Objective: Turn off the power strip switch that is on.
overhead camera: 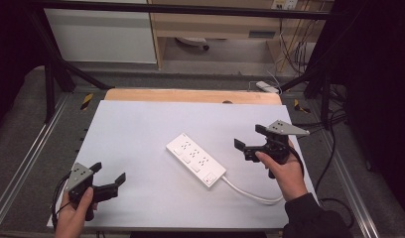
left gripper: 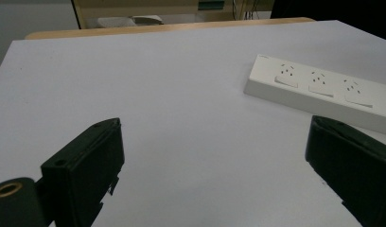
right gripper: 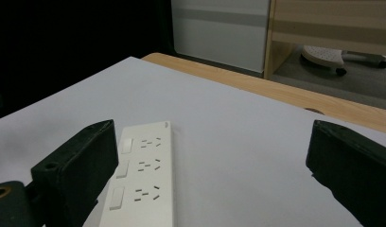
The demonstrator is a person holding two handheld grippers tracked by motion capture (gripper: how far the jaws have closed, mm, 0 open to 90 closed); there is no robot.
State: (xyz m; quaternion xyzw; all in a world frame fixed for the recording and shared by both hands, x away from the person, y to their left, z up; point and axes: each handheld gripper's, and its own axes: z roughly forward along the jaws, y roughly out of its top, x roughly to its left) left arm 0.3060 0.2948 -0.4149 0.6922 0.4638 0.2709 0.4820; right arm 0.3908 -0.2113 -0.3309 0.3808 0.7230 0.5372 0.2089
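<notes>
We found the white power strip [overhead camera: 195,159] lying diagonally at centre frame on the desk [overhead camera: 131,129]. Left gripper [overhead camera: 110,177], lower left, and right gripper [overhead camera: 249,136], centre right, both had jaws wide apart, holding nothing.

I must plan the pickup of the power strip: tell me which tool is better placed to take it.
Probably the right tool: it hovers open just beside the white rectangular plastic power strip, which lies close before its jaws in its own view. The left tool, also open, sits farther off near the table's front corner.
</notes>
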